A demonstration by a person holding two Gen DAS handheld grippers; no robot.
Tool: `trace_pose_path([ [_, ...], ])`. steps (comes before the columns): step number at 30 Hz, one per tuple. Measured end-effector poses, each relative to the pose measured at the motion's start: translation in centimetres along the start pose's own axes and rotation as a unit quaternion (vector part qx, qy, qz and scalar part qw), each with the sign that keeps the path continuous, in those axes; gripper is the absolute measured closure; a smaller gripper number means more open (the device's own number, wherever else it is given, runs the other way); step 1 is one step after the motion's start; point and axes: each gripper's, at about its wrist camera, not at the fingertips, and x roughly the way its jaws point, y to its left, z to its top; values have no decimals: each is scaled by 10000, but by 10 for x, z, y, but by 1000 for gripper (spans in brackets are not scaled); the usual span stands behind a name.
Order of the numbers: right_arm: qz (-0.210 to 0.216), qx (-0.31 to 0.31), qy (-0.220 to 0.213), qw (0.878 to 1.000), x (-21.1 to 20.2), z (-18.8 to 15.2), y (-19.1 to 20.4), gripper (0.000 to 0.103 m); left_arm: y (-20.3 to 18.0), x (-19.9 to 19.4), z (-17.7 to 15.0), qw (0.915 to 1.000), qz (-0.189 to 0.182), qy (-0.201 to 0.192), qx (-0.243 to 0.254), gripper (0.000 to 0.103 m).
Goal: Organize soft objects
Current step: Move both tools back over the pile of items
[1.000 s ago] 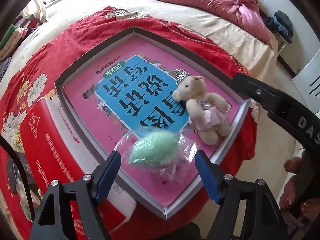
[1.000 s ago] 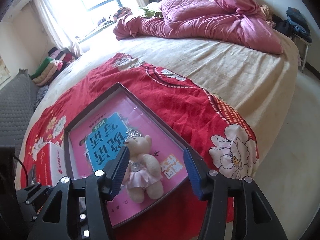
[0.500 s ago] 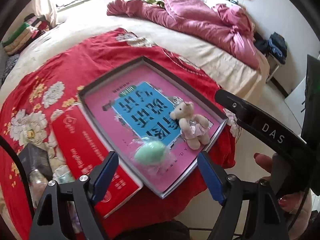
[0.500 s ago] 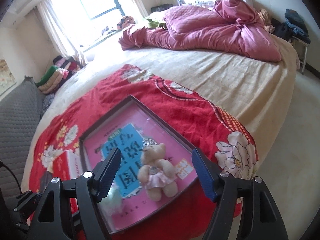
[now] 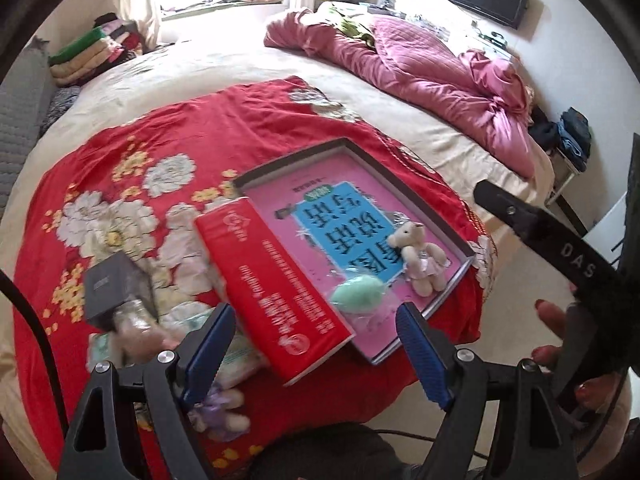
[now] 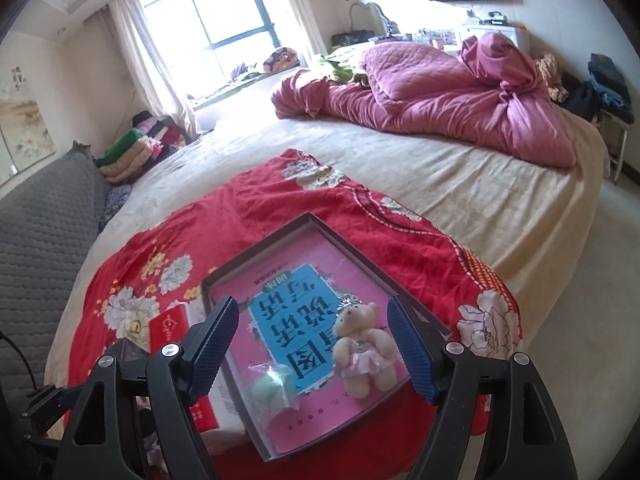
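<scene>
A small teddy bear [image 5: 420, 256] [image 6: 364, 352] in a pink dress lies in a shallow grey tray [image 5: 288, 160] [image 6: 256, 248], on a pink and blue book. Beside it in the tray lies a green soft egg [image 5: 358, 294] [image 6: 270, 390] in a clear wrapper. My left gripper [image 5: 314, 312] hovers open above the tray's near corner, with nothing between its fingers. My right gripper [image 6: 312, 304] also hangs open and empty above the tray. A purple plush toy [image 5: 224, 408] lies low on the left, partly hidden behind the left finger.
A red box [image 5: 272, 288] [image 6: 170, 326] leans on the tray's left edge. A dark cube [image 5: 110, 284] and several soft packets lie left of it on the red floral cloth [image 5: 160, 128]. A pink quilt [image 5: 420, 64] is bunched at the bed's far side. The person's hand [image 5: 552, 320] holds the right gripper.
Both grippers have risen and drawn back from the tray. The right jaws have spread wider. The bear and the green egg stay in the tray. The left view now takes in the clutter on the left.
</scene>
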Motion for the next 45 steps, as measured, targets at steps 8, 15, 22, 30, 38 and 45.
trace_pose_path([
  [8, 119, -454, -77, 9989, -16, -3, 37, 25, 31, -20, -15, 9995, 113, -118, -267, 21],
  [15, 463, -899, -75, 9948, -29, -9, 80, 25, 71, -41, -26, 9972, 300, -242, -646, 21],
  [22, 784, -1165, -26, 9901, -33, -18, 120, 25, 113, -55, -33, 9924, 464, -330, -1091, 21],
  [30, 1060, -1419, 67, 9842, -30, -26, 160, 25, 173, -72, -44, 9818, 818, -424, -1662, 21],
  [38, 1174, -1617, 219, 9796, -21, -33, 185, 25, 217, -72, -60, 9729, 903, -308, -2105, 21],
  [45, 1180, -1964, 418, 9725, -12, -49, 206, 25, 241, -57, -77, 9687, 997, -8, -2274, 21],
])
